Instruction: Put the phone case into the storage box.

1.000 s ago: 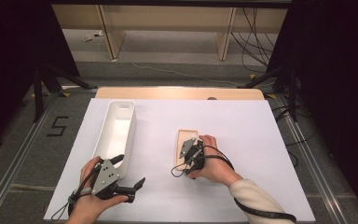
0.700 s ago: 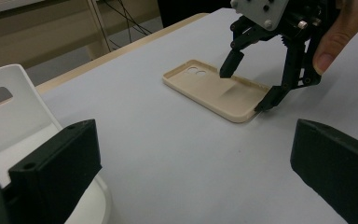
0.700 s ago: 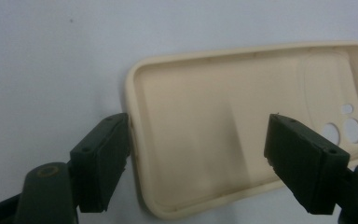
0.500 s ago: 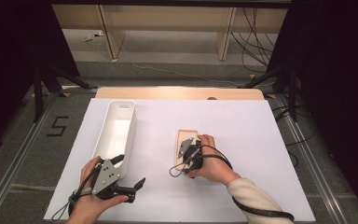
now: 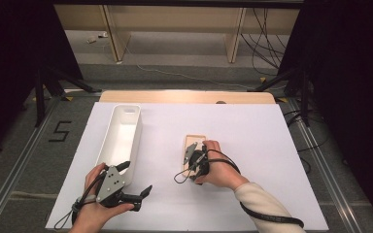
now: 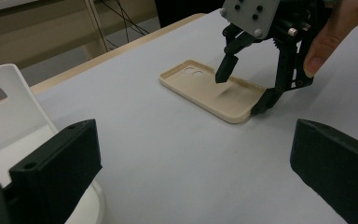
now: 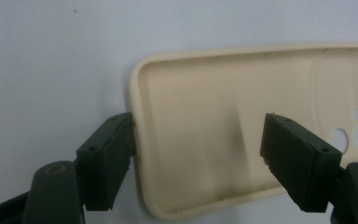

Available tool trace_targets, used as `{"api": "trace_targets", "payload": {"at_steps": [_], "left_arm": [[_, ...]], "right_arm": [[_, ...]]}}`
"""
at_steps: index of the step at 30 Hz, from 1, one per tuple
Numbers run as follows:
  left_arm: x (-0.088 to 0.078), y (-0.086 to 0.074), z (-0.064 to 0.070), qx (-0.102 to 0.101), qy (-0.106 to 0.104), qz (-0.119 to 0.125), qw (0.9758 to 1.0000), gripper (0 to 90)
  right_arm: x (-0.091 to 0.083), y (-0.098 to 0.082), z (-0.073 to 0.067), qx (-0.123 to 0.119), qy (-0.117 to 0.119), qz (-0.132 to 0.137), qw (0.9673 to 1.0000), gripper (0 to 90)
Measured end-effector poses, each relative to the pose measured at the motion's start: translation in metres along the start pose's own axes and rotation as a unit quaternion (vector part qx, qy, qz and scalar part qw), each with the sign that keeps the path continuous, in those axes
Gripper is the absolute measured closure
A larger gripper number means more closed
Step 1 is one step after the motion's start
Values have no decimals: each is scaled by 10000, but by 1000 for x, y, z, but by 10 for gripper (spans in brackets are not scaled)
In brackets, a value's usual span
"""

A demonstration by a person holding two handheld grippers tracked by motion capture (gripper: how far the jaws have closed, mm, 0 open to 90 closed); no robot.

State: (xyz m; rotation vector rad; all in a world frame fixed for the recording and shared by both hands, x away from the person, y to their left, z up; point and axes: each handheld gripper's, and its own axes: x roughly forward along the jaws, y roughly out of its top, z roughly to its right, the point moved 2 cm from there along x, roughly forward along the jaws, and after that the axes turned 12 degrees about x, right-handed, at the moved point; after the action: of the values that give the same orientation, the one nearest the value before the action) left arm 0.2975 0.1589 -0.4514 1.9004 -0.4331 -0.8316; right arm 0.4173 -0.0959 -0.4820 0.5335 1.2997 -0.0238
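We judge the phone case light, thin, flexible. It lies open-side up on the counter under the right tool, whose wide jaws, just closing slightly, straddle its short end wall: pinch there.

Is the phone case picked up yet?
Not yet. The phone case lies flat on the table. The right gripper has been closing its fingers over one end, one outside, one inside. Gripping and lifting remain. The white bin looks empty.
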Motion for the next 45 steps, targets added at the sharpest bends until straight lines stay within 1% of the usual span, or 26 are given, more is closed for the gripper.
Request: {"api": "trace_targets", "payload": {"at_steps": [1,3,6,7,9,10,12,13,14,16,18,19,23,25,26,29,33,39,41,42,43,45], "left_arm": [[0,0,0,6,4,10,10000,12],[0,0,0,2,0,13,10000,11],[0,0,0,19,-8,8,10000,12],[0,0,0,12,-8,14,10000,12],[-1,0,0,2,-6,16,10000,12],[-1,0,0,8,-4,14,10000,12],[-1,0,0,19,-5,16,10000,12],[-1,0,0,19,-5,20,10000,12],[-1,0,0,21,-4,16,10000,12],[-1,0,0,16,-10,15,10000,12],[-1,0,0,18,-4,17,10000,12],[-1,1,0,21,-2,18,10000,12],[0,0,1,26,-6,16,10000,13],[0,1,1,30,-7,12,10000,13],[0,1,1,26,-10,16,10000,13],[-1,0,0,24,-11,15,10000,13],[0,0,0,21,-23,15,10000,14],[-1,0,1,25,-16,15,10000,15],[-1,0,1,29,-17,14,10000,15],[-1,1,1,32,-18,12,10000,15],[-1,1,1,27,-21,15,10000,15],[0,0,1,31,-23,13,10000,16]], "right_arm": [[0,0,0,0,0,0,10000,271],[0,1,-1,-63,-28,-35,10000,274],[0,2,-1,-146,-11,-65,9999,289],[0,3,-2,-218,19,-100,9997,316],[0,3,-2,-256,29,-116,9996,322],[-1,4,-3,-305,54,-158,9994,347],[-1,5,-3,-314,65,-168,9993,361],[-1,5,-4,-358,65,-195,9991,380],[-1,5,-5,-389,108,-218,9989,418],[-2,6,-6,-431,113,-248,9987,435],[-2,6,-6,-433,133,-249,9987,441],[-2,6,-6,-424,172,-278,9986,467],[-3,6,-8,-453,191,-330,9982,511],[-2,7,-8,-487,234,-327,9980,516],[-3,8,-8,-531,211,-348,9978,516],[-3,8,-8,-473,220,-395,9979,514],[-3,10,-8,-531,218,-422,9975,511],[-2,11,-8,-531,244,-463,9972,517],[-2,11,-8,-524,266,-495,9970,546],[-2,11,-9,-575,290,-521,9966,567],[-2,11,-9,-575,290,-521,9966,567],[-3,11,-10,-586,310,-524,9964,595]]}}
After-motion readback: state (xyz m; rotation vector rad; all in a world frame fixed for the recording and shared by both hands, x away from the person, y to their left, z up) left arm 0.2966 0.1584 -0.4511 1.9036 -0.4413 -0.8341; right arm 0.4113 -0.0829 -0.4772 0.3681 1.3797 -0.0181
